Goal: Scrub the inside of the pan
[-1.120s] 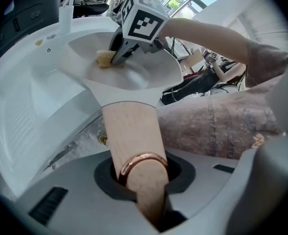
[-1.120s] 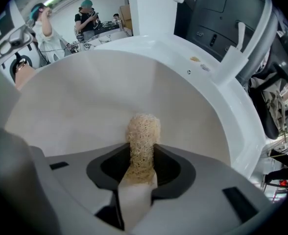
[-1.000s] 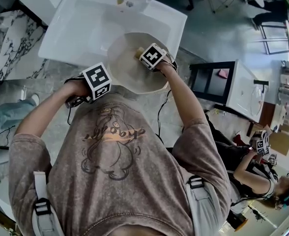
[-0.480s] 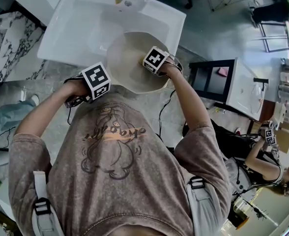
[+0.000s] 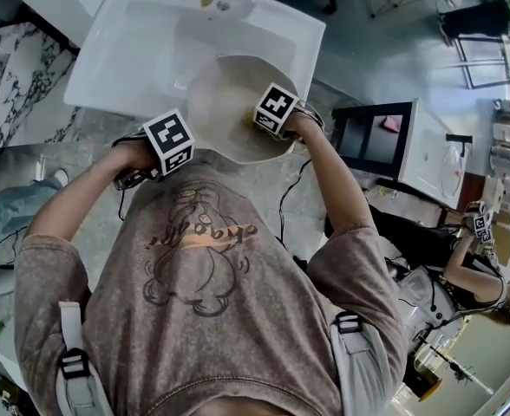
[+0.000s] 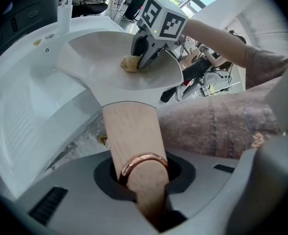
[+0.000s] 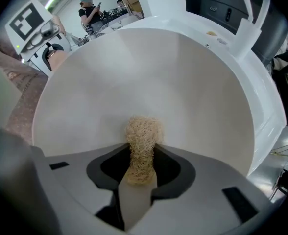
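Cream-coloured pan (image 5: 220, 94) sits over the white sink (image 5: 142, 42) in the head view, just ahead of the left tool (image 5: 170, 142) and under the right tool (image 5: 272, 109). In the left gripper view, the left tool's jaws clamp the pan's wooden handle (image 6: 132, 136), with the bowl straight ahead. In the right gripper view, the right tool's jaws pinch a straw-coloured scrubber (image 7: 143, 141), its tip against the pan's inside.
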A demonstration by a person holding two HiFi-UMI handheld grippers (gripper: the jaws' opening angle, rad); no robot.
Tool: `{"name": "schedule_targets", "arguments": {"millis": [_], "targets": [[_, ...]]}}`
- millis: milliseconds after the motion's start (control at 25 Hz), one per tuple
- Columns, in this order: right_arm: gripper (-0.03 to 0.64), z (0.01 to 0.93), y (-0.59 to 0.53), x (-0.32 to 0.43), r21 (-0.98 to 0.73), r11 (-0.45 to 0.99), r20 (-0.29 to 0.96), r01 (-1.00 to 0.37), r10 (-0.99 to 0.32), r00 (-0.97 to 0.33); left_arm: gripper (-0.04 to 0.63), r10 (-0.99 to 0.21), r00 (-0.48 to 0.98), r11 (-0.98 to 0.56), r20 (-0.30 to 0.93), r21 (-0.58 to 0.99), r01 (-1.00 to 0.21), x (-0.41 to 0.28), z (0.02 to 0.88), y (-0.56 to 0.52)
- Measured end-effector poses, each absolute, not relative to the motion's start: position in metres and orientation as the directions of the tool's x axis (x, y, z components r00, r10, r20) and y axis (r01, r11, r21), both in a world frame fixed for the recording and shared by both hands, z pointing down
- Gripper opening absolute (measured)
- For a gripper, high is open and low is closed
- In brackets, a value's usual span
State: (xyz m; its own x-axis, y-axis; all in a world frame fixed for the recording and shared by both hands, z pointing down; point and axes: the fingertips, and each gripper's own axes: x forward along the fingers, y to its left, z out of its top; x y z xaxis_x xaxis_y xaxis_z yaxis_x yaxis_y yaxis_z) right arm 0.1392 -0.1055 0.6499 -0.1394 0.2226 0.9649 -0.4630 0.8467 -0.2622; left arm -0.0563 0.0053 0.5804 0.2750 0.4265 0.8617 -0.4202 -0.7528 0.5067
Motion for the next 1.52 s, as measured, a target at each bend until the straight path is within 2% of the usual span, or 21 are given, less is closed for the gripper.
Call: {"name": "schedule_targets", "arguments": {"millis": [440,680,1000,1280,1520], "targets": [[0.152,0.640,-0.086,0.102,-0.397,0.808,0.912,-0.435,0.296,-0.282,0.101,0.426,0.269,-0.769,0.864,0.502,-0.396,-0.057,0.582,0.008],[0.152,0.637,-0.090,0.070,-0.362,0.821,0.912,-0.442,0.215,-0.348,0.100,0.422,0.280,-0.767,0.862,0.504,-0.396,-0.057,0.583,0.011],[0.152,0.643,-0.123,0.040,-0.215,0.832,0.923,-0.511,0.001,-0.386,0.103,0.432,0.280,-0.759,0.857,0.513,-0.401,-0.056,0.583,0.012],[0.153,0.648,-0.143,0.039,-0.191,0.788,0.908,-0.585,-0.084,-0.411,0.103,0.440,0.283,-0.748,0.852,0.522,-0.410,-0.053,0.582,0.010],[0.153,0.637,-0.150,0.038,-0.178,0.798,0.896,-0.576,-0.110,-0.430,0.097,0.411,0.336,-0.729,0.848,0.527,-0.438,-0.050,0.585,0.010]]}}
